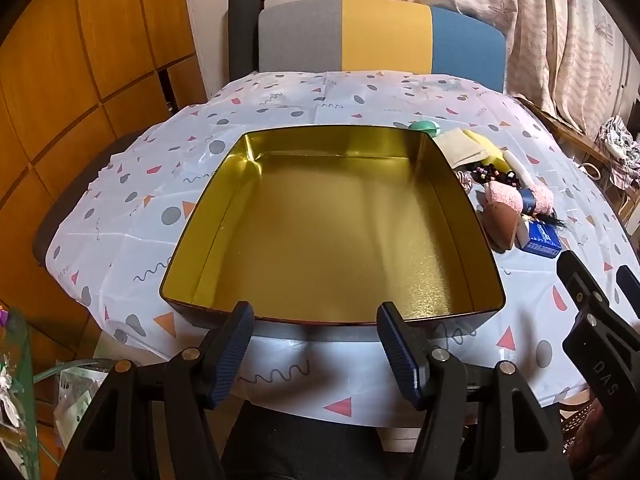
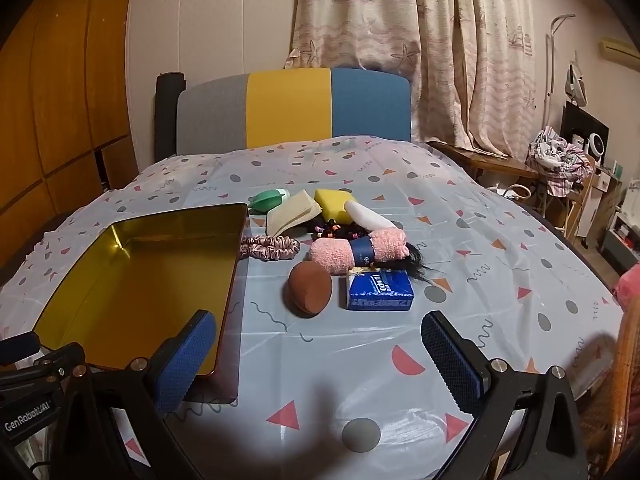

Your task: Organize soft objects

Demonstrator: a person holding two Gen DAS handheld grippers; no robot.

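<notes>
We hold both claws low at the near edge of the tabletop (image 2: 500, 216), neither gripping anything: the right claw (image 2: 320, 356) spread wide, the left claw (image 1: 316, 354) parted somewhat less. The soft things lie in a cluster ahead of the right claw and to the right of the gold tin (image 1: 332, 236), which sits empty straight before the left claw. Nearest the right claw is the brown sponge (image 2: 310, 288), egg-shaped, its long axis running away and to the right; just beside it lies the blue tissue pack (image 2: 379, 290) (white lettering, not legible to us). Behind them sits the pink towel (image 2: 356, 254). So the right claw is nearer. The left tool reads "GenRobot.AI".
</notes>
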